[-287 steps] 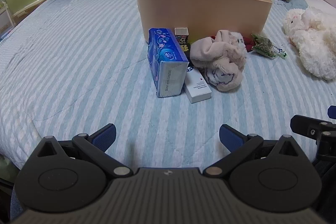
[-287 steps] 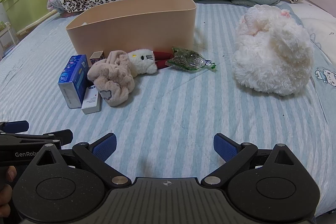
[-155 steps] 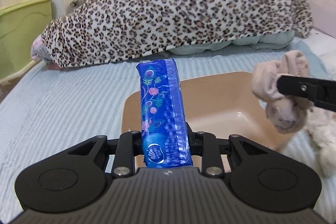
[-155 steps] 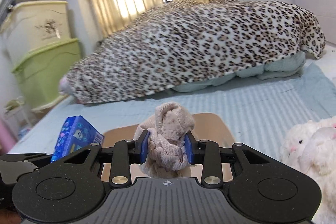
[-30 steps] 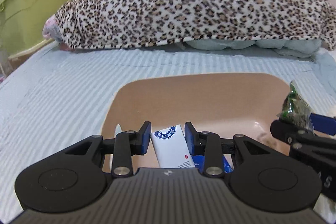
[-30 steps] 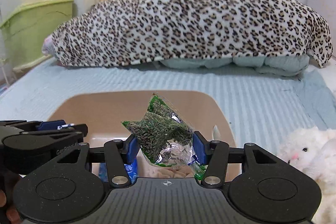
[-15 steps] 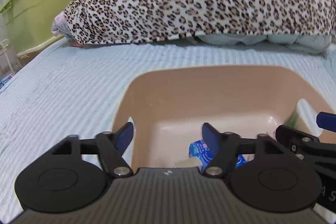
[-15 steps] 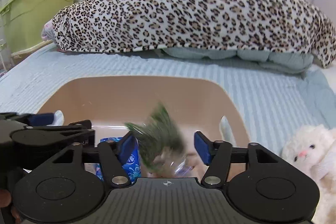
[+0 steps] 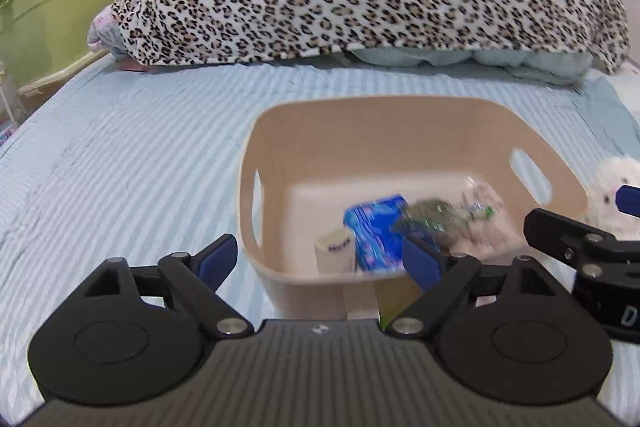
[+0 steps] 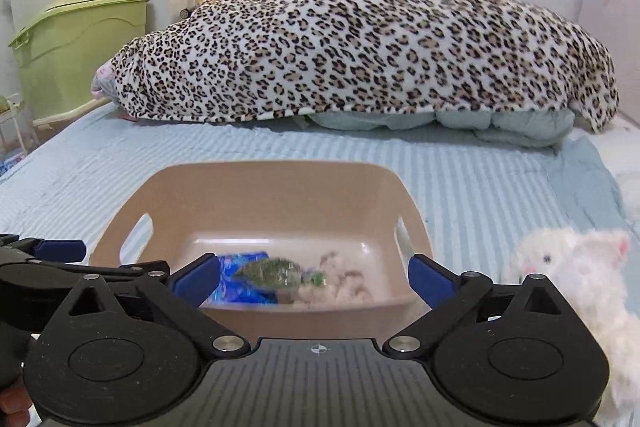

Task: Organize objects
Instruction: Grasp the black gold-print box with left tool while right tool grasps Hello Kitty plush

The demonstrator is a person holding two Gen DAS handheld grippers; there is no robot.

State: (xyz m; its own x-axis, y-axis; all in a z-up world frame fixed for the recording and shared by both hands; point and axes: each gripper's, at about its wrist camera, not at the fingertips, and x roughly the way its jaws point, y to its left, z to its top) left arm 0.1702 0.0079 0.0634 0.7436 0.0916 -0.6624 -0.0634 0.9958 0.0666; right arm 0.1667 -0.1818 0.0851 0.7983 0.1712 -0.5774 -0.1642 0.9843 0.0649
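A beige plastic basket (image 9: 400, 123) stands on the striped bed and also shows in the right wrist view (image 10: 256, 195). Inside lie a blue tissue pack (image 9: 374, 227), a white box (image 9: 335, 253), a green snack packet (image 9: 432, 213) and a beige cloth (image 9: 486, 223). The packet (image 10: 272, 271) looks blurred in the right wrist view, beside the tissue pack (image 10: 236, 291) and the cloth (image 10: 344, 283). My left gripper (image 9: 320, 259) is open and empty above the basket's near rim. My right gripper (image 10: 314, 277) is open and empty above the same rim.
A white plush toy (image 10: 568, 275) lies right of the basket and shows at the edge of the left wrist view (image 9: 612, 195). A leopard-print blanket (image 10: 360, 47) lies across the far bed. Green and cream storage bins (image 10: 72, 27) stand at the far left.
Both grippers opened wider and pulled back from the basket. The green snack packet dropped from my right gripper into the basket; the white box now lies inside.
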